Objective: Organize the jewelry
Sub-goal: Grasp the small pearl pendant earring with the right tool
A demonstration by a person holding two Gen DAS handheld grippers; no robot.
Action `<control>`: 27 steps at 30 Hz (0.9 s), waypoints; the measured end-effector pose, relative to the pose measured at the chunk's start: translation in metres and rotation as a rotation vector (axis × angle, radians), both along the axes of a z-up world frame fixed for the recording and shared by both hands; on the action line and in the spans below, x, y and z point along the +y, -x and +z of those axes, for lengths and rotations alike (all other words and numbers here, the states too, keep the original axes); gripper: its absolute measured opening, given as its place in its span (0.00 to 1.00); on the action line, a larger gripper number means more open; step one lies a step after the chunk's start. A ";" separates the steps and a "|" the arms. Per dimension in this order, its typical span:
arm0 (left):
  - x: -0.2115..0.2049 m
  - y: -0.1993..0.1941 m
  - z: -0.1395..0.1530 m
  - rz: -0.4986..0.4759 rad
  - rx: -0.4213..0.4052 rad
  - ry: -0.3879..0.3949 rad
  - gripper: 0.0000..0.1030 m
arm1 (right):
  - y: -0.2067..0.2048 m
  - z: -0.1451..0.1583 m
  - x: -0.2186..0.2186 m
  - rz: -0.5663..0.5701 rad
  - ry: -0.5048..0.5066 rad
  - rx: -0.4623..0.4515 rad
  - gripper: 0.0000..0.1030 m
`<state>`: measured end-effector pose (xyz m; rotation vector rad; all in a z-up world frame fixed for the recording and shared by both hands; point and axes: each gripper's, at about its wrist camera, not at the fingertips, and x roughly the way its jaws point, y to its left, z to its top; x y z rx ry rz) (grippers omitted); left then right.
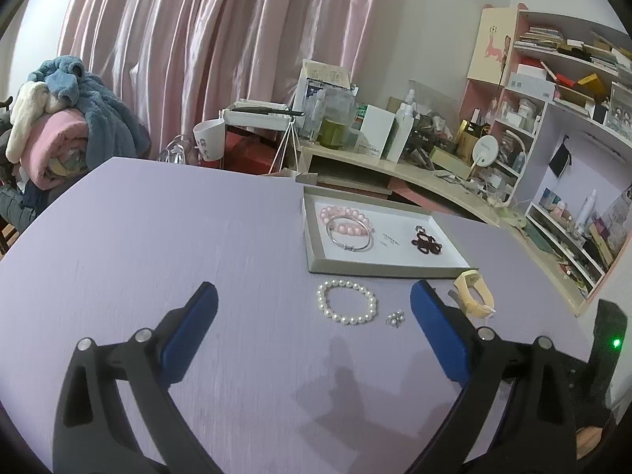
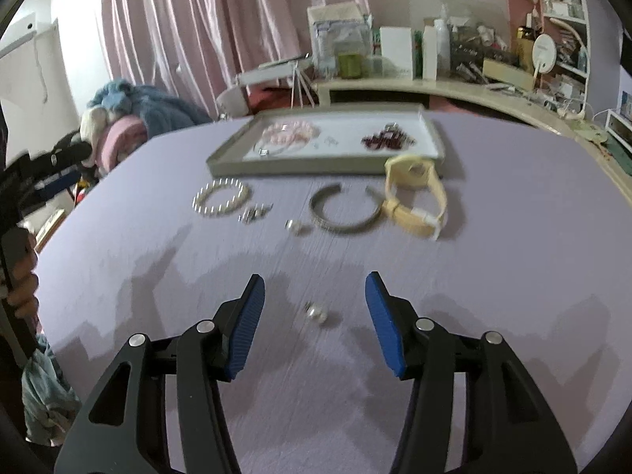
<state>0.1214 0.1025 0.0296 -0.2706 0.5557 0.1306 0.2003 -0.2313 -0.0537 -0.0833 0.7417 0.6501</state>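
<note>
The right gripper [image 2: 314, 308] hangs low over the purple table [image 2: 533, 237], its blue pads spread wide and holding nothing. Between the pads lies a small silvery piece [image 2: 316, 313], a ring or an earring; the blur makes it hard to tell. It looks like the next thing to pick up. Because it is tiny and lies flat, the pads should come down evenly on both sides, touch the tabletop, and close slowly so it does not skid or flip out.

At twelve o'clock from that gripper lie an open metal bangle [image 2: 345, 213] and another small silver bit [image 2: 293, 226]. A yellow watch [image 2: 414, 197] sits at one o'clock. At eleven o'clock are a pearl bracelet [image 2: 220, 198] and a little silver cluster [image 2: 252, 213]. Beyond them is the shallow tray [image 2: 316, 166], already holding pink beads [image 2: 292, 132], a silver bangle [image 1: 350, 237] and dark red beads [image 2: 385, 140].

The left gripper [image 1: 314, 306] is also wide open and empty. The pearl bracelet lies between its pads, at twelve o'clock.
</note>
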 end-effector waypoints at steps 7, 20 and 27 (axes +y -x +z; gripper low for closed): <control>-0.001 0.002 -0.004 -0.005 0.004 -0.004 0.95 | -0.002 -0.009 0.007 -0.010 0.050 0.024 0.42; -0.008 0.000 -0.009 -0.012 0.021 -0.019 0.95 | -0.004 -0.017 0.017 -0.025 0.122 0.031 0.26; -0.012 -0.005 -0.015 -0.013 0.050 -0.031 0.95 | -0.006 -0.016 0.016 -0.030 0.130 0.031 0.14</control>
